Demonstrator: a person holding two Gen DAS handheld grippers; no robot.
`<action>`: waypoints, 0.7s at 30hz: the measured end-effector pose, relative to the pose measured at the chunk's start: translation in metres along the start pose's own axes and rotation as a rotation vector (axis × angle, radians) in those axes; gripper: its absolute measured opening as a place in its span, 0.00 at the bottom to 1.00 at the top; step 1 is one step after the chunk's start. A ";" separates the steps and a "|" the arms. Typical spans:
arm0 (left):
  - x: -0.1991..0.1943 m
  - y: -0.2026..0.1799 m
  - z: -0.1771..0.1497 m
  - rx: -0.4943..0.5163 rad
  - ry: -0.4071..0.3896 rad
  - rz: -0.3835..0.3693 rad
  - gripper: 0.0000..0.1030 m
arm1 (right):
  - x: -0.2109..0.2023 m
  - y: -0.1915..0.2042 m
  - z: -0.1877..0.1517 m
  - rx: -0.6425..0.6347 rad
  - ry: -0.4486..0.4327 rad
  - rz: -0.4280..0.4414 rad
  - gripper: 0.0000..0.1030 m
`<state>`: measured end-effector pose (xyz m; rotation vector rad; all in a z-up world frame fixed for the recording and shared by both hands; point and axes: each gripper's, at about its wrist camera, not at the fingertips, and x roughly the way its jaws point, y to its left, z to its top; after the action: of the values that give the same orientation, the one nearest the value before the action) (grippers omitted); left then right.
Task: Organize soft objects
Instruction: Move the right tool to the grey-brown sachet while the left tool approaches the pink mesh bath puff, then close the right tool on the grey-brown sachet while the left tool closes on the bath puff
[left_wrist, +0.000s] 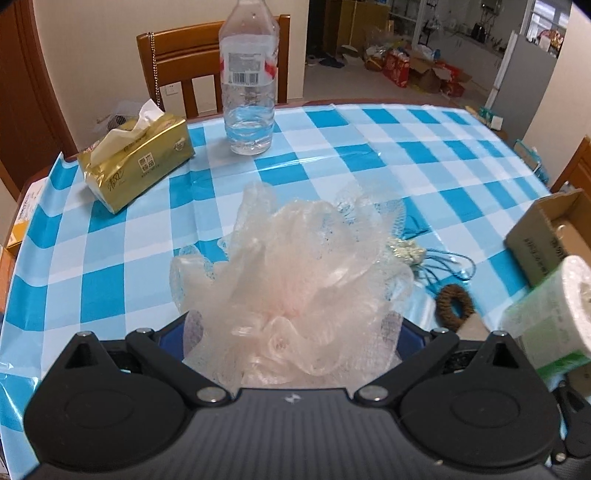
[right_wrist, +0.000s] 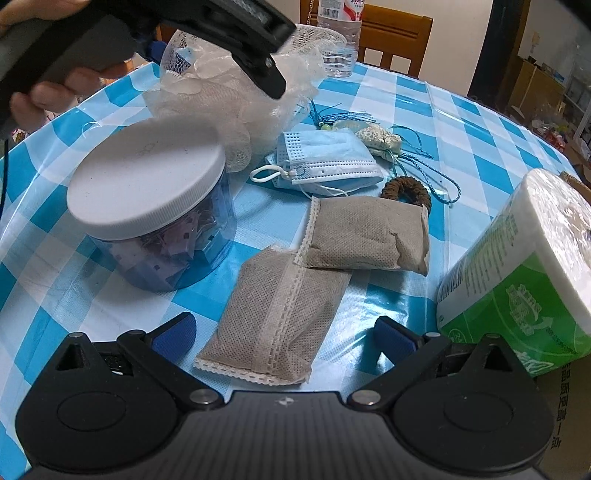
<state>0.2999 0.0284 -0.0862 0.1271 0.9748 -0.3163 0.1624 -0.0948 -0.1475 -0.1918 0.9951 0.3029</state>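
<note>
Jaws of left gripper (left_wrist: 291, 332) straddle mesh puff (left_wrist: 295, 266), crowding jar (right_wrist: 155, 206).

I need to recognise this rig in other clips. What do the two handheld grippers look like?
Both the left gripper and the right gripper have matte black ribbed bodies, rounded black hinge housings, silver pivot bolts, a small white logo, and blue finger pads.

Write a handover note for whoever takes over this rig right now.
Left hand-held gripper: jaws wide around the mesh pouf; firm grip unclear.
Right hand-held gripper: open, empty, over the nearer grey sachet.
On the table: second sachet, face masks, hair tie, tasselled pouch, loose.
Done: nothing visibly sorted. Left: gather all of these.
</note>
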 end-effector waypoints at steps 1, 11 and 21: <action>0.002 0.000 0.001 0.004 0.003 0.003 0.99 | 0.000 0.000 0.000 0.000 0.000 0.000 1.00; 0.013 -0.005 -0.001 0.045 0.008 0.024 0.99 | -0.001 0.001 -0.003 0.009 -0.024 -0.009 1.00; 0.014 -0.006 -0.001 0.054 0.004 0.032 0.99 | 0.001 0.006 0.007 0.012 -0.016 -0.011 0.92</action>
<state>0.3047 0.0205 -0.0980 0.1929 0.9672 -0.3131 0.1669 -0.0868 -0.1449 -0.1835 0.9793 0.2883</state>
